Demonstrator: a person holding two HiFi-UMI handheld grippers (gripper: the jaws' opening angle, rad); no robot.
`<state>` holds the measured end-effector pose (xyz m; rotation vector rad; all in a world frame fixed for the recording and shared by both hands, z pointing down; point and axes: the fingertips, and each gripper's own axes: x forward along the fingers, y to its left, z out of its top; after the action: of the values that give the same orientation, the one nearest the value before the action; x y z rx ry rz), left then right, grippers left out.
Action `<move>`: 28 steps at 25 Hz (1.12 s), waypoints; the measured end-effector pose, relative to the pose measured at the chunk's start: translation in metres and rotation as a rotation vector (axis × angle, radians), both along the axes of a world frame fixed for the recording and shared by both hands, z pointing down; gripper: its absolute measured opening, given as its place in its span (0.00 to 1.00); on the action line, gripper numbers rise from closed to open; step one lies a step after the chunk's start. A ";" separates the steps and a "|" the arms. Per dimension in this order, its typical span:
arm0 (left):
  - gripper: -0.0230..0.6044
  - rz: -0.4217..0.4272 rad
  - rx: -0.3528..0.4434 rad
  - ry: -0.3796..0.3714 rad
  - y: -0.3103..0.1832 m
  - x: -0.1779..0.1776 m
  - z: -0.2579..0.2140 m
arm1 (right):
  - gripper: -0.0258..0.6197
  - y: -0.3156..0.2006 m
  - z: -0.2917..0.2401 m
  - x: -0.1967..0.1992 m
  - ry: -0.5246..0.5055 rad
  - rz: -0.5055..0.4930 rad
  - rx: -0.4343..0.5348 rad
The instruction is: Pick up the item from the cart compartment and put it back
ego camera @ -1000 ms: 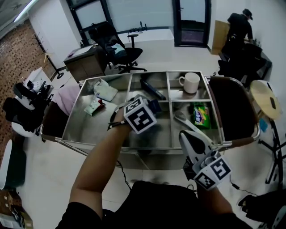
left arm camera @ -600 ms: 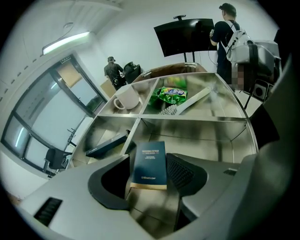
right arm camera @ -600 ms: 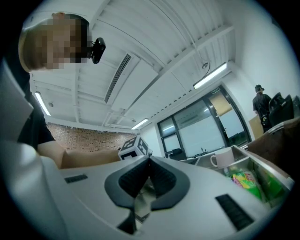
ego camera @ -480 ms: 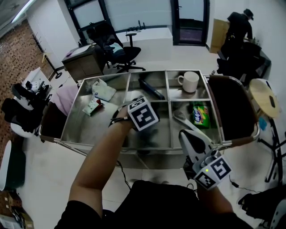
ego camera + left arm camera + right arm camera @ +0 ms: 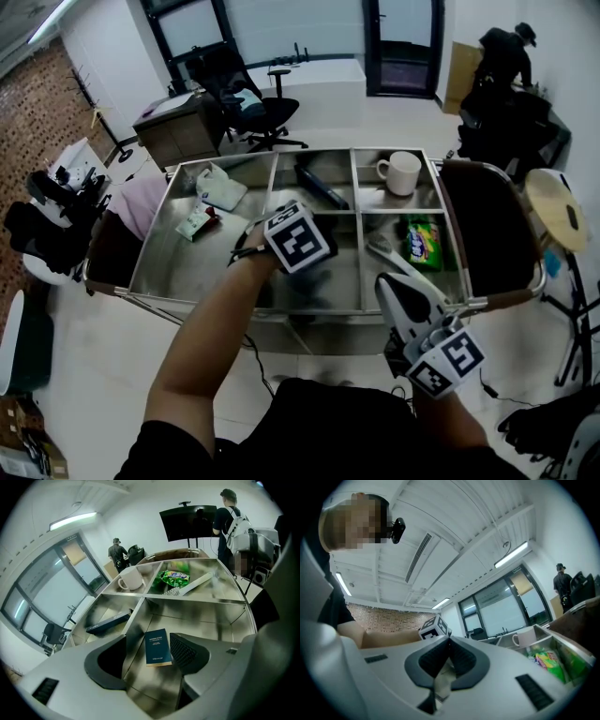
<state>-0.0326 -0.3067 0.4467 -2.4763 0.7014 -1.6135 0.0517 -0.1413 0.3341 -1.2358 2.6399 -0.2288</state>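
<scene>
1. The left claw [image 5: 147, 641] is opening wide over the small dark blue box [image 5: 158, 648], which is lying loose in the steel cart's [image 5: 187, 272] middle compartment.
2. The right claw [image 5: 449, 644] is hanging pinched together.
3. A white mug [image 5: 401, 172] is sitting in the far right compartment.

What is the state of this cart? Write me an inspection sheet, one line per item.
Surface: steel cart, divided into compartments.
Job's things: small dark blue book lying flat on the near middle compartment's floor.
Clutter: mug, green snack bag, long dark box, white pouch, all in other compartments.
Tools: left tool opening, astride the book, pads off it; right tool shut, by the cart's near rim.
Cables: thin dark cable on the floor below the cart.
Surroundings: office chair; person far right.
</scene>
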 end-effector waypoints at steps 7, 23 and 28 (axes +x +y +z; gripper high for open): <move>0.04 -0.121 0.018 0.193 -0.002 -0.002 -0.016 | 0.06 -0.001 0.000 0.000 -0.005 -0.003 0.000; 0.04 -0.195 0.167 0.690 0.026 -0.012 -0.111 | 0.06 -0.003 -0.004 -0.009 0.001 -0.011 0.017; 0.04 -0.218 0.190 0.764 0.041 -0.026 -0.118 | 0.06 -0.004 -0.004 -0.014 0.008 -0.015 0.028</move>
<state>-0.0583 -0.2652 0.3283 -2.9098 1.1648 -0.5368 0.0381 -0.1451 0.3301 -1.2116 2.6504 -0.1891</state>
